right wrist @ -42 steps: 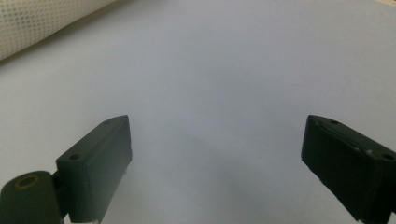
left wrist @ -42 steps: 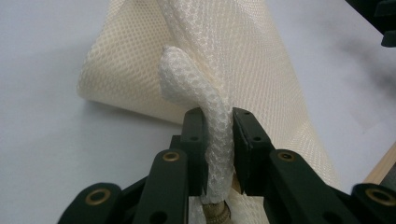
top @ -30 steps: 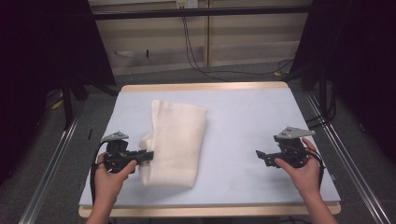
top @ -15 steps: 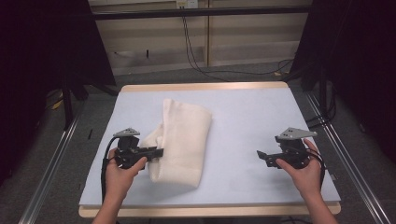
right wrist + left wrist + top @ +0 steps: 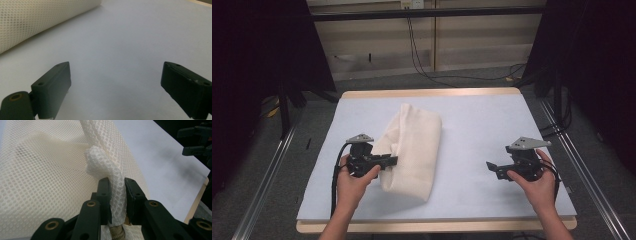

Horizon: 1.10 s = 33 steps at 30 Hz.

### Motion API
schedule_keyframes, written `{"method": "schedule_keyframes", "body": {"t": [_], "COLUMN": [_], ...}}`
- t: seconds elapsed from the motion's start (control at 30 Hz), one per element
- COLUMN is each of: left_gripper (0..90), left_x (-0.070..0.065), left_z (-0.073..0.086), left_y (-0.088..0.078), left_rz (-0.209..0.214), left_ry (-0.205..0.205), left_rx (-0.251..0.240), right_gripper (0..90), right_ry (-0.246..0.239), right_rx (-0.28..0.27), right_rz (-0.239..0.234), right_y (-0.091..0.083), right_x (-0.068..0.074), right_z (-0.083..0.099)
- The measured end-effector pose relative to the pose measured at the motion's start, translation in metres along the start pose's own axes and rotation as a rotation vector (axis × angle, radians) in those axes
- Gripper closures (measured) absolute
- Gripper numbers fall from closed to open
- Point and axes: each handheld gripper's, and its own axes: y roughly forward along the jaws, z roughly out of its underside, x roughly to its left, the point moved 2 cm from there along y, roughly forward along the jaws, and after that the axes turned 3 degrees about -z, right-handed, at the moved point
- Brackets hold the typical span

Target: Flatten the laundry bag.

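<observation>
Left gripper (image 5: 117, 195) pinched a bunched fold of cream mesh cloth (image 5: 414, 145), right gripper (image 5: 115, 87) jaws spread wide over bare table (image 5: 482, 125), well apart from cloth.

Left fingers (image 5: 117, 195) clamped, right fingers (image 5: 180, 82) apart

Both forearms are showing bare, with no sleeves. The left gripper (image 5: 388, 160) is wearing a black body topped by a grey three-cornered plate, and a black cable is trailing from it. Brass-coloured pivot rings are glinting on its black linkage arms (image 5: 91, 203). The right gripper (image 5: 491, 165) is bearing the same grey plate, and its blocky black fingers (image 5: 52, 85) are showing small screw holes.
</observation>
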Motion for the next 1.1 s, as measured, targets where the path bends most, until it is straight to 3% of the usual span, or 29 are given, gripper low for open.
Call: {"method": "schedule_keyframes", "body": {"t": [0.77, 1.1], "left_gripper": [71.1, 70.0], "left_x": [-0.032, -0.053], "left_z": [-0.011, -0.011], "left_y": [0.043, 0.066], "left_rz": [0.066, 0.102], "left_ry": [0.038, 0.067], "left_rx": [0.019, 0.063], "right_gripper": [8.5, 8.5], "right_ry": [-0.01, -0.011], "right_rx": [0.014, 0.018], "right_rz": [-0.005, -0.006], "right_y": [0.001, 0.0], "right_x": [0.002, 0.002], "right_z": [0.002, 0.002]}}
